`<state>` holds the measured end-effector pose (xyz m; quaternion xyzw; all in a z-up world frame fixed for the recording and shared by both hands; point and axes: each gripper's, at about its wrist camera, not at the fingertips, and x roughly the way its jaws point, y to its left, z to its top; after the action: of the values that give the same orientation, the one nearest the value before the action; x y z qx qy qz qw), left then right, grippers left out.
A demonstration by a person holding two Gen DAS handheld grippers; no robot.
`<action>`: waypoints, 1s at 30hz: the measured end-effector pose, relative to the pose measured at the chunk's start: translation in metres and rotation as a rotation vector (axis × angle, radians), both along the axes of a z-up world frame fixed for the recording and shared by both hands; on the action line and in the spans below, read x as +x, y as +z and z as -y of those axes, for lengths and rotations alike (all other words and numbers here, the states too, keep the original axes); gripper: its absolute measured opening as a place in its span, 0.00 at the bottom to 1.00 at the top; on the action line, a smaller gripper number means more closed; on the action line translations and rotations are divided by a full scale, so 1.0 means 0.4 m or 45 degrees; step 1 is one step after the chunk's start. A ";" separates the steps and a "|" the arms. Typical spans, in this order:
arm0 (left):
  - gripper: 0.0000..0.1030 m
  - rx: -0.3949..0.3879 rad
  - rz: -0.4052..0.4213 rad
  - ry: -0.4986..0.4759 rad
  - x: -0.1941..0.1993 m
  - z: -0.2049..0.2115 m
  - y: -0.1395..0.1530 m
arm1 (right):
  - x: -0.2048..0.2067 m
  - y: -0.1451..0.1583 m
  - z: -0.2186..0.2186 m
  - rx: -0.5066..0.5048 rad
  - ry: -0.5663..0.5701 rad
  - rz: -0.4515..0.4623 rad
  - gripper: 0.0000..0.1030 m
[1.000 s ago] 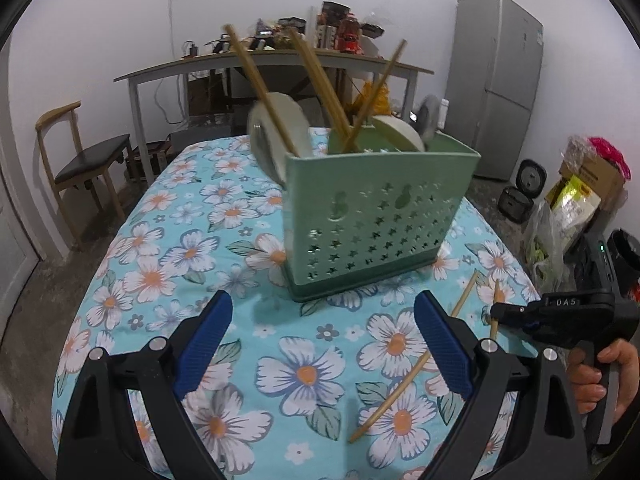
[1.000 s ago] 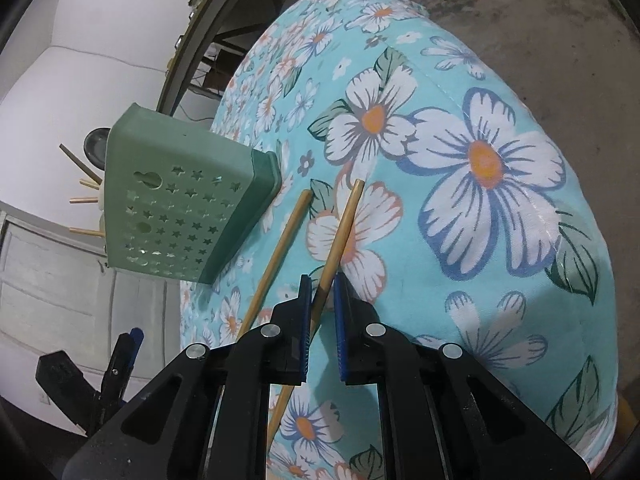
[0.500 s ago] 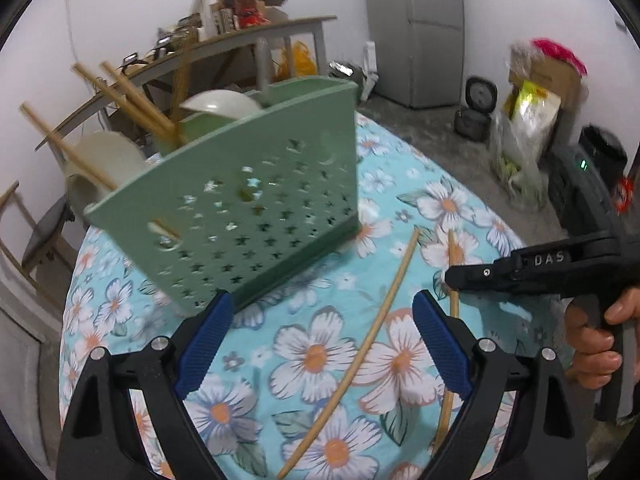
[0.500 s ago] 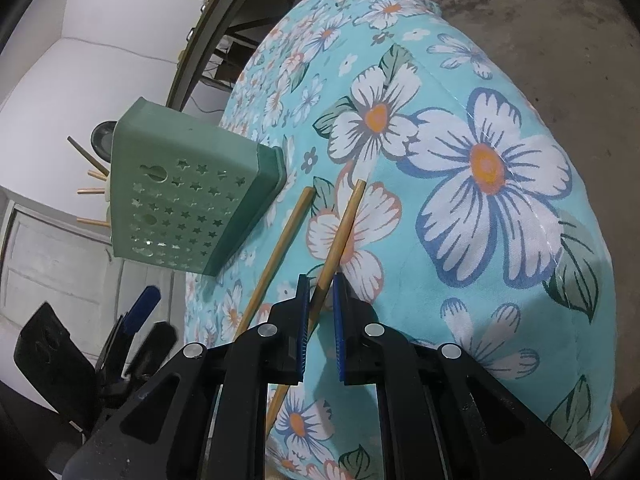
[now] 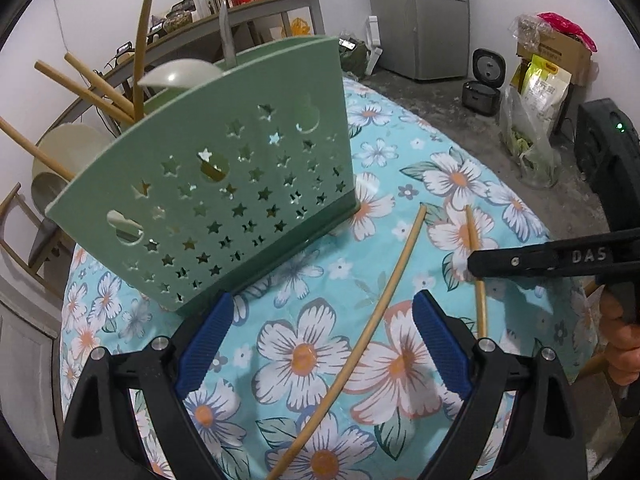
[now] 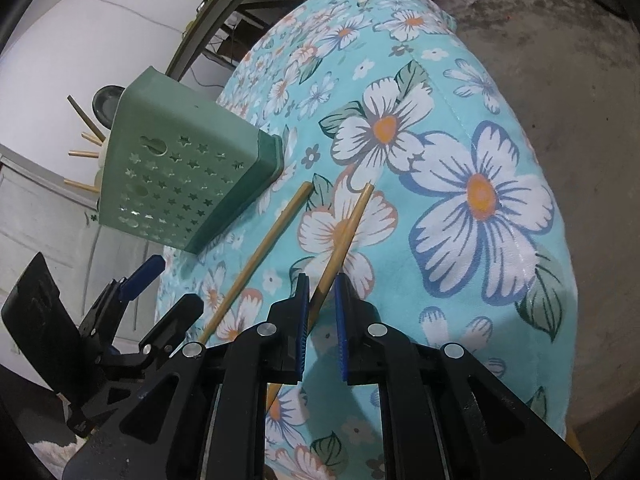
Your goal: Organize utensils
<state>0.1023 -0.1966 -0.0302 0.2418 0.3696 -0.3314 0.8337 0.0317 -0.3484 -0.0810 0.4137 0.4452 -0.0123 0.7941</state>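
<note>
Chopsticks are what you are working on, and two loose ones lie on the flowered tablecloth (image 5: 448, 184) in front of you. Nearest, in your left wrist view, your left gripper (image 5: 320, 344) stands wide open with nothing between its blue pads (image 5: 202, 350). The longer chopstick (image 5: 372, 328) lies on the cloth and runs through that gap at a slant, closer to the right-hand pad, touching neither.

Just beside it to the right lies the second chopstick (image 5: 478, 276), and your right gripper (image 6: 322, 306) has this one. In the right wrist view its jaws are drawn almost together and the stick (image 6: 344, 236) passes between the blue pads, pressed by them near its lower end, while its far tip points out over a large white flower. The left wrist view shows the same hold from the side, the black jaw arm crossing over the stick, with your right hand (image 5: 618, 344) at the frame's edge. The other chopstick (image 6: 256, 256) runs nearly parallel on the left of the held one, apart from it.

Beyond both sticks stands the green utensil holder (image 5: 224, 184), its wall pierced with star holes, resting on the cloth just past the tips. It already carries several chopsticks (image 5: 92, 88) and pale spoons (image 5: 180, 78).

Farther back you can see a long grey table (image 5: 248, 12) against the wall and a grey refrigerator (image 5: 420, 16).
</note>
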 end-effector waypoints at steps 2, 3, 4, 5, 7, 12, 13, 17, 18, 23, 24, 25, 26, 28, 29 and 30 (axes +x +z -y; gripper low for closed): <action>0.86 0.005 -0.006 0.002 0.003 0.003 -0.004 | 0.002 -0.001 0.001 0.004 0.004 -0.002 0.09; 0.86 0.004 -0.010 0.002 0.005 0.004 -0.005 | 0.003 -0.001 0.001 0.006 0.005 -0.004 0.09; 0.86 0.004 -0.013 0.002 0.007 0.007 -0.007 | 0.004 -0.002 0.001 0.006 0.006 -0.006 0.09; 0.86 0.006 -0.017 0.002 0.010 0.008 -0.009 | 0.004 -0.002 0.001 0.006 0.009 -0.007 0.09; 0.86 0.008 -0.025 0.001 0.014 0.010 -0.016 | 0.004 -0.003 0.006 0.010 0.012 -0.007 0.09; 0.86 0.013 -0.054 0.009 0.024 0.020 -0.033 | 0.002 -0.004 0.008 0.014 0.010 -0.009 0.09; 0.86 0.014 -0.060 0.012 0.028 0.021 -0.036 | 0.003 -0.005 0.009 0.012 0.011 -0.011 0.10; 0.86 0.018 -0.072 0.022 0.035 0.023 -0.052 | 0.011 0.000 0.003 -0.007 0.011 -0.031 0.10; 0.86 0.021 -0.072 0.025 0.035 0.024 -0.056 | 0.015 0.000 -0.001 -0.013 0.009 -0.039 0.10; 0.86 0.019 -0.050 0.032 0.038 0.025 -0.067 | 0.025 0.000 -0.009 0.000 -0.007 -0.064 0.10; 0.86 0.025 -0.049 0.037 0.039 0.024 -0.070 | 0.028 0.000 -0.011 -0.001 -0.008 -0.070 0.10; 0.86 0.034 -0.054 0.043 0.042 0.024 -0.077 | 0.029 0.000 -0.010 -0.003 -0.007 -0.075 0.10; 0.86 0.034 -0.063 0.043 0.043 0.020 -0.086 | 0.030 0.001 -0.008 -0.002 -0.008 -0.079 0.10; 0.87 0.012 -0.100 0.059 0.052 0.014 -0.102 | 0.034 0.000 -0.008 0.005 -0.013 -0.089 0.10; 0.88 -0.013 -0.132 0.079 0.059 0.007 -0.109 | 0.035 0.000 -0.008 0.008 -0.014 -0.093 0.10; 0.90 -0.044 -0.157 0.095 0.065 -0.002 -0.112 | 0.037 -0.001 -0.007 0.012 -0.017 -0.099 0.10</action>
<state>0.1284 -0.1959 -0.0752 0.1926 0.4235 -0.3207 0.8251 0.0463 -0.3457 -0.0813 0.4196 0.4730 -0.0315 0.7741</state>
